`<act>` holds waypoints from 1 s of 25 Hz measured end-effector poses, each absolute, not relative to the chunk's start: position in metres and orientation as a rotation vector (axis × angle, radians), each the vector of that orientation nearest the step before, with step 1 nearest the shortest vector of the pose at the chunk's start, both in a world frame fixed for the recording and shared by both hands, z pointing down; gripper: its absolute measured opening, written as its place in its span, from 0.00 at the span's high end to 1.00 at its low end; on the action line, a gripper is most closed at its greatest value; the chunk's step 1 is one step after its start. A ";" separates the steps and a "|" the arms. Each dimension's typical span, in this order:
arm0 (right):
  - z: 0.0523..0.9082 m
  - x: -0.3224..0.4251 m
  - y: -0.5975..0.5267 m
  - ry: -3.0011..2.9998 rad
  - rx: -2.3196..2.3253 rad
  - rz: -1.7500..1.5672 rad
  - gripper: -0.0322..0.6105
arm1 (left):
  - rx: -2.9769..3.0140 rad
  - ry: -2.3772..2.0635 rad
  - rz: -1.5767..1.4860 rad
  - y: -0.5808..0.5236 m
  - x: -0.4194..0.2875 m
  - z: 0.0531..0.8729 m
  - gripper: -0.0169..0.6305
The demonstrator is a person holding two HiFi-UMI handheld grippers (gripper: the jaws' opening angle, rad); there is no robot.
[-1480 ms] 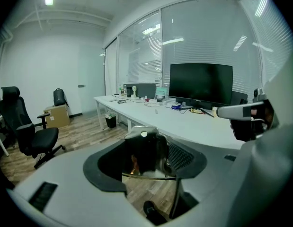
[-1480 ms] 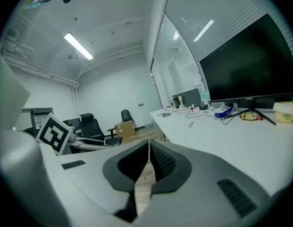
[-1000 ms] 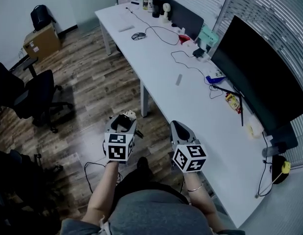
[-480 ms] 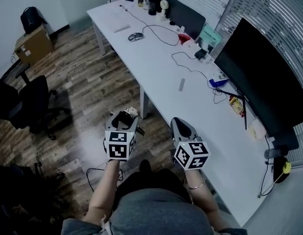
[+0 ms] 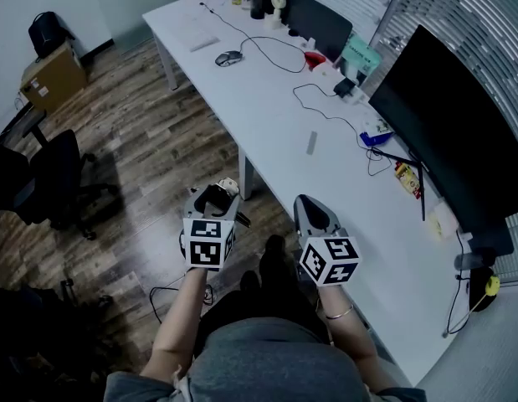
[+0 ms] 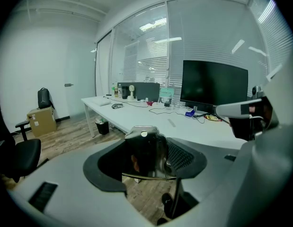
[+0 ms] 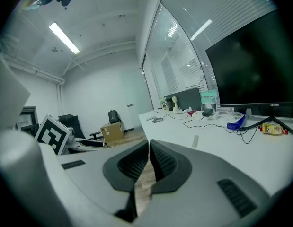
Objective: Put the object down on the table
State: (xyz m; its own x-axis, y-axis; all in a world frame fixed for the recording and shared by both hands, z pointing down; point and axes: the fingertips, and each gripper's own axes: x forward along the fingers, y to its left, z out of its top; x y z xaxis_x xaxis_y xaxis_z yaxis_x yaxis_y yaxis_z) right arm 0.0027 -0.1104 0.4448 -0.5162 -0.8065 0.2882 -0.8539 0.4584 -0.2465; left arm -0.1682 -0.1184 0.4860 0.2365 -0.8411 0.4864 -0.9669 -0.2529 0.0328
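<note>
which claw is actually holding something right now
The left claw: a dark glossy object is clamped between its jaws. The right claw is shut, its jaws pressed together with nothing between them.

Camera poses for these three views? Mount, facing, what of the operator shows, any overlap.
Head view: on the person's head, looking steeply down at the floor and white table; shows both forearms, left gripper, right gripper.
Left gripper view: on the left gripper, facing along its jaws toward the table and monitor; jaws shut on a dark object.
Right gripper view: on the right gripper, facing along the table; jaws together, empty.
Shared: all three see table and monitor.
</note>
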 end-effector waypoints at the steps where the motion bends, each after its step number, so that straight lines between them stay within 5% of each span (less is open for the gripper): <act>1: 0.443 0.003 -0.114 -2.573 1.470 0.542 0.95 | 2.192 -1.674 0.541 -0.123 -0.167 0.485 0.54; 25: 0.444 0.030 -0.224 -2.582 1.469 0.527 0.95 | 2.183 -1.679 0.575 -0.238 -0.141 0.489 0.54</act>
State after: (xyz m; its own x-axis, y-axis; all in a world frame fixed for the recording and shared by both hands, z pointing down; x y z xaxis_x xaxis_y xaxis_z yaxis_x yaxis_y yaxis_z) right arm 0.0297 -0.2240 0.4435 -0.5200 -0.8084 0.2759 -0.8518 0.4670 -0.2374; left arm -0.1412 -0.2380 0.4890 0.2253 -0.8356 0.5010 -0.9673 -0.2533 0.0125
